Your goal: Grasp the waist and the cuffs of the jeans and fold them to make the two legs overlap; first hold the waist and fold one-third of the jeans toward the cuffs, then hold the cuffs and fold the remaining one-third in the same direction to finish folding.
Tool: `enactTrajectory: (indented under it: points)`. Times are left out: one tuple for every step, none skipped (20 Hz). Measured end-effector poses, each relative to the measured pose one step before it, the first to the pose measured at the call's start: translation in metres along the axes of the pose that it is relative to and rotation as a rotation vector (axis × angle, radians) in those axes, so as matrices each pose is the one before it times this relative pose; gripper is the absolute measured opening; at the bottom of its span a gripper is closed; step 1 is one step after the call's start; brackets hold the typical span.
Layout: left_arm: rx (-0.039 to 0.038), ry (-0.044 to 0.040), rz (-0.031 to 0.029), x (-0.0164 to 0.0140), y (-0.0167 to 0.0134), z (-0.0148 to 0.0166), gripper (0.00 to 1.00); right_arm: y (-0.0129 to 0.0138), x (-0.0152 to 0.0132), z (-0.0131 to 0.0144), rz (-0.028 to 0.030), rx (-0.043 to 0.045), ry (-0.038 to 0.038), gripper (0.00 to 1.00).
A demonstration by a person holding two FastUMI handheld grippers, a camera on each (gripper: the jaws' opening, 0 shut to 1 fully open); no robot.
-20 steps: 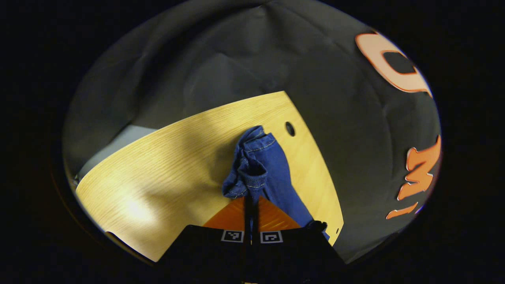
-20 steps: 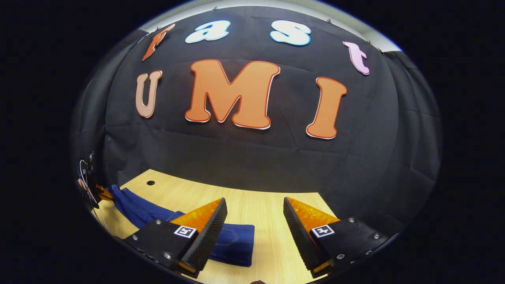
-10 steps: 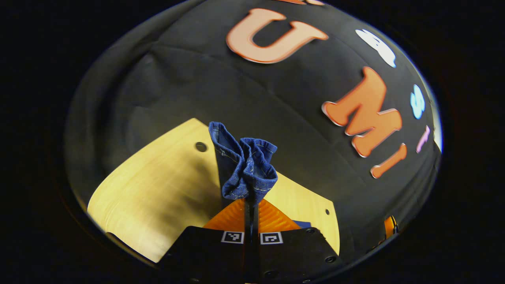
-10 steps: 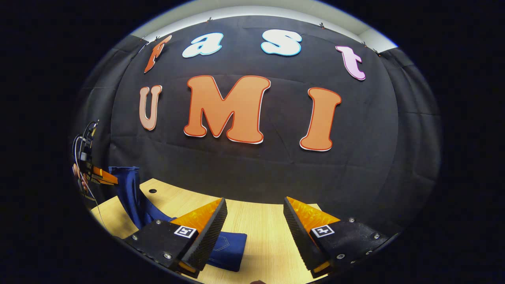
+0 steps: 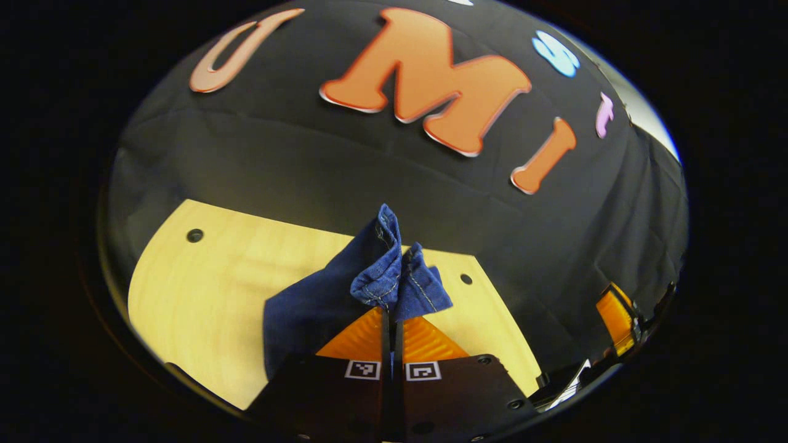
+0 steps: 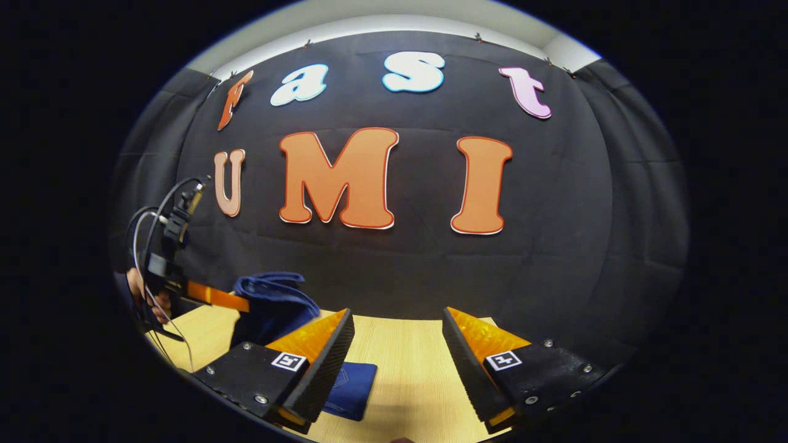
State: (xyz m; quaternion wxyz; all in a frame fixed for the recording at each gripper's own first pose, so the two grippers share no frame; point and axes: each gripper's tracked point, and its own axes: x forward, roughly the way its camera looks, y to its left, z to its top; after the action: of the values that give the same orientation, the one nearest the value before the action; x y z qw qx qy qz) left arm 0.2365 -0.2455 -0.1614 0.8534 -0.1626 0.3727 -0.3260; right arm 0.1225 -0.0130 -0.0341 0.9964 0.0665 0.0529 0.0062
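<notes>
Left gripper [image 5: 391, 307]: fingers pressed together, only a thin slit between them, pinching a bunched end of the jeans [image 5: 345, 295]. Stitched hem edges stand up just above the fingertips, folded in on themselves; which end of the garment this is cannot be told for certain, though the hems look like cuffs. From the pinch, the blue denim drapes down to the left onto the wooden table [image 5: 203, 289], where a broad panel lies flat. In the right gripper view the same left gripper [image 6: 237, 303] shows at the left, lifted above the table, a hand [image 6: 144, 295] behind it holding the handle with cables looping up from it; the gathered denim hangs from its tip, the lifted part of the jeans [image 6: 271, 304] trailing down toward the tabletop. A flat folded part of the jeans lies on the table [image 6: 400, 357] just beyond and partly hidden by the right gripper's left finger. Right gripper [image 6: 398, 335]: fingers spread wide apart, nothing between them, bare tabletop showing through the gap. It sits low over the table, near the flat denim but not touching it as far as can be seen.
</notes>
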Motion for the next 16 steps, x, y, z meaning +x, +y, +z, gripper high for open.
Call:
enactTrajectory:
  points:
    - [0.02955,0.02941,0.01117,0.01629,-0.01469,-0.017,0.01,-0.00578,-0.00144,-0.00221,0.00217,0.01547,0.0032,0.91]
    - [0.03527,0.04171,0.01798,0.01801,-0.01222,-0.0178,0.01,-0.00836,-0.00065,-0.00357,-0.0092,0.01046,0.00665,0.91]
    - [0.0299,0.03785,0.02126,0.01213,-0.00923,-0.01629,0.01,-0.00691,-0.0001,-0.00272,-0.00347,0.00728,0.00281,0.91]
    - [0.02665,0.03043,0.01168,0.01065,-0.01032,-0.015,0.01,-0.00671,-0.00033,-0.00274,-0.0089,0.00083,0.00583,0.91]
    - [0.02835,0.0334,-0.00308,0.00646,-0.01012,-0.01395,0.02,-0.00655,-0.00011,-0.00323,-0.00657,-0.0015,0.00208,0.91]
    - [0.02483,0.01601,-0.01567,0.00482,-0.01074,-0.01107,0.04,-0.00437,-0.00082,-0.00272,-0.00211,0.00156,0.00398,0.91]
    - [0.02739,0.0109,-0.02507,-0.00079,-0.01262,-0.00722,0.12,-0.00569,-0.00002,-0.00267,-0.00718,0.00151,0.00589,0.9]
    - [0.01124,-0.00281,-0.04768,-0.00364,-0.01874,-0.00364,0.1,-0.00258,0.00143,-0.00242,0.00236,0.00463,0.00475,0.91]
    - [0.00671,-0.01034,-0.05809,-0.00806,-0.01927,0.00028,0.28,-0.00361,0.00107,-0.00262,-0.00538,0.0013,0.00839,0.9]
    - [0.01695,-0.02499,-0.0219,-0.01195,-0.01034,0.00325,0.46,-0.00154,0.00152,-0.00125,0.00323,0.00273,-0.00035,0.91]
    - [0.03466,-0.02311,0.00142,-0.01038,-0.0037,0.00592,0.64,0.00002,0.00193,0.00084,-0.00425,0.00144,-0.00173,0.91]
    - [0.04258,-0.03106,0.0233,-0.01014,0.0066,0.0067,0.82,0.00132,0.00339,0.00191,0.00201,0.00417,-0.00648,0.91]
    - [0.0414,-0.03356,0.03659,-0.01149,0.00742,0.01079,0.9,0.00225,0.00235,0.00331,0.0005,0.00135,-0.00765,0.91]
    - [0.02187,-0.03685,0.03549,-0.01175,0.00655,0.01254,0.91,0.00323,0.00271,0.0042,-0.00279,-0.00209,-0.01294,0.9]
    - [0.01128,-0.04245,0.03377,-0.00991,0.00892,0.01413,0.95,0.00526,0.00281,0.00519,0.0001,-0.00685,-0.01695,0.91]
    - [0.00678,-0.04436,0.03505,-0.01236,0.01032,0.01466,0.96,0.0043,0.00212,0.00657,-0.0039,-0.00952,-0.02172,0.91]
